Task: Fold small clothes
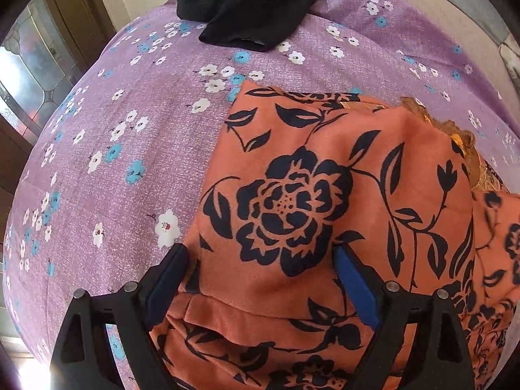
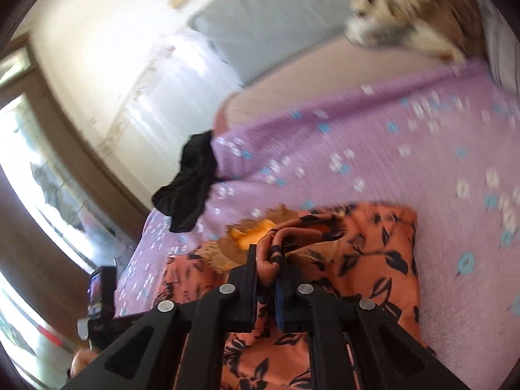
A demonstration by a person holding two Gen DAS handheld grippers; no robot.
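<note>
An orange garment with a black flower print [image 1: 308, 201] lies partly folded on a purple floral bedsheet [image 1: 130, 136]. My left gripper [image 1: 260, 260] is open, its blue-padded fingers [image 1: 354, 279] spread wide over the garment's near hem, with cloth between them. In the right wrist view the same garment [image 2: 373, 260] lies on the sheet [image 2: 390, 149]. My right gripper [image 2: 268, 263] is shut on a bunched fold of the orange cloth near its lacy gold trim [image 2: 247, 237] and holds it lifted.
A black garment [image 1: 250, 9] lies crumpled at the far edge of the bed; it also shows in the right wrist view [image 2: 191, 182]. A door and window are at the left. The other hand-held gripper's camera [image 2: 100, 292] shows at lower left.
</note>
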